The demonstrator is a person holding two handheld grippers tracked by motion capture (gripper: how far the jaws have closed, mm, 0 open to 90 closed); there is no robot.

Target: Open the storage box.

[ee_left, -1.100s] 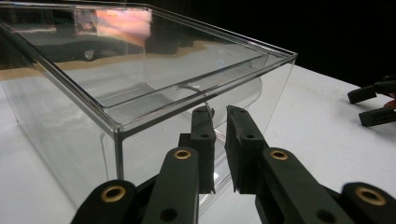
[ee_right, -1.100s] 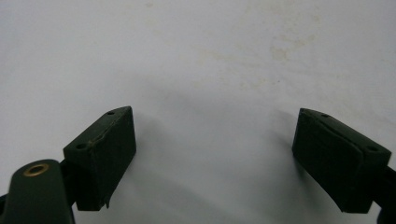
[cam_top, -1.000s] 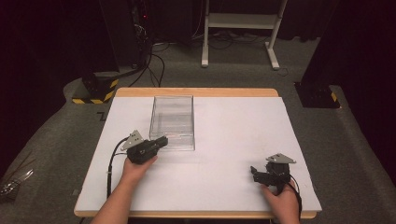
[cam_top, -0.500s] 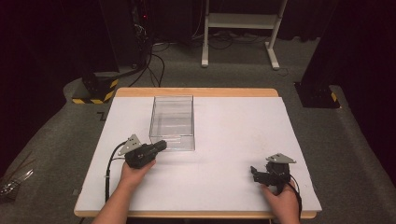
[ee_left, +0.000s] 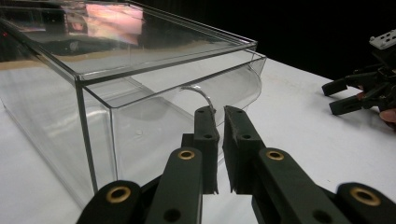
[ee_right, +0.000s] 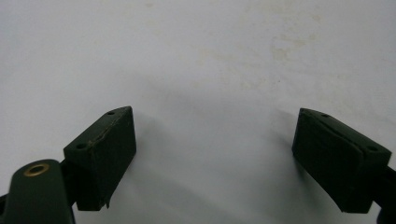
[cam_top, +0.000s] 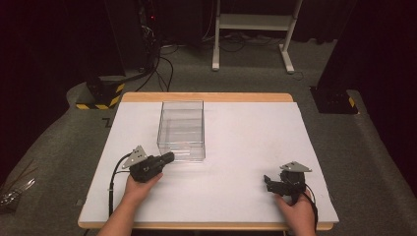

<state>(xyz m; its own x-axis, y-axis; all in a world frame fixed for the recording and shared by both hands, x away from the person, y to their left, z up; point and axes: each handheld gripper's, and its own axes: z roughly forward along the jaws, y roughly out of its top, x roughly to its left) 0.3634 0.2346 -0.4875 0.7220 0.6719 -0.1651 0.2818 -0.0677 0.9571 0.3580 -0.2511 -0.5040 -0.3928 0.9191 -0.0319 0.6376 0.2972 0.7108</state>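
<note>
A clear plastic box (cam_top: 181, 129) with no lid stands on the white table (cam_top: 246, 132), left of centre. My left gripper (cam_top: 170, 157) lies just in front of the box's near left corner and points right along its front wall. In the left gripper view its jaws (ee_left: 219, 112) are nearly together, with a thin slit and nothing between them, just short of the box's (ee_left: 140, 70) curved front lip. My right gripper (cam_top: 268, 183) rests near the table's front right and is open. Bare white surface lies between its pads (ee_right: 215, 140). It is also in the left gripper view (ee_left: 348, 95).
The table's wooden edge (cam_top: 206, 97) runs along the far side. Beyond it are a grey carpet, a white stand's legs (cam_top: 251, 37), dark cabinets and a black-and-yellow striped foot (cam_top: 101, 96). A cable (cam_top: 114, 179) trails from the left gripper.
My left gripper has drawn back a little toward the near left, away from the box's front. The right gripper and the box have stayed put.
</note>
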